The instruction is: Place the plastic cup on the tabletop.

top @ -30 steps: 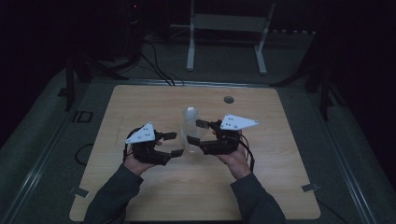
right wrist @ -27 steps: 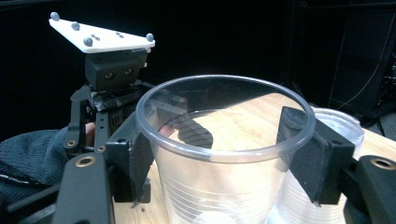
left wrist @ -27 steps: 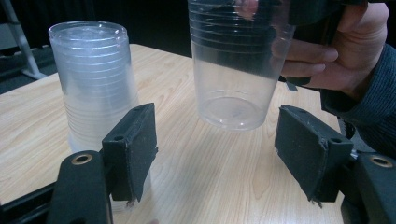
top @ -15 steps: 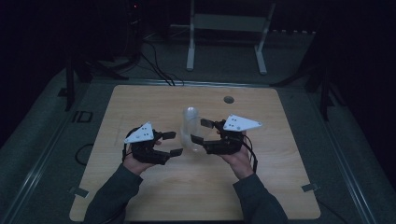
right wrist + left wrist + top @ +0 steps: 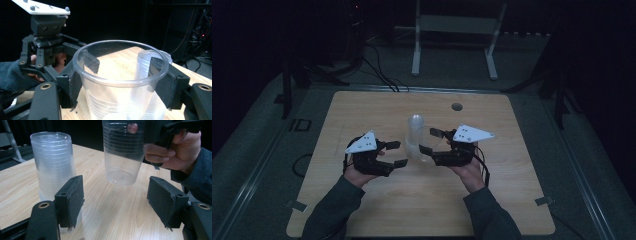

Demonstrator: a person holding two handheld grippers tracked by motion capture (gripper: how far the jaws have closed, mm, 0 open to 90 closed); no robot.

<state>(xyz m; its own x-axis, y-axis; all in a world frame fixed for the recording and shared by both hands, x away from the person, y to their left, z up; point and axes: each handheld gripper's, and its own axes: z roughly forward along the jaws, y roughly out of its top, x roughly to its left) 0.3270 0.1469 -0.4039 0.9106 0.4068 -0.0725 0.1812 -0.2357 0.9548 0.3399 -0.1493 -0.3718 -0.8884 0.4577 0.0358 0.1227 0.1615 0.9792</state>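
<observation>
Wooden table (image 5: 362,110) with a round hole (image 5: 457,106); white stand (image 5: 454,30), cables (image 5: 379,70) behind.

The counter (image 5: 362,215) is pale wood-grain laminate, smooth with a soft matt sheen. On it, the stack of cups (image 5: 53,167) is clear thin plastic, glossy, ribbed in fine rings along the walls. The single cup (image 5: 120,82) is the same see-through plastic with a smooth rolled rim. Each hand-held gripper, left (image 5: 396,154) and right (image 5: 430,141), is matt black plastic with brass-coloured rivets; its pads (image 5: 71,200) look like dull, slightly rough rubber. The top plates (image 5: 362,142) are flat, matt, pale grey. The person's sleeve (image 5: 200,175) is dark ribbed knit cloth.
</observation>
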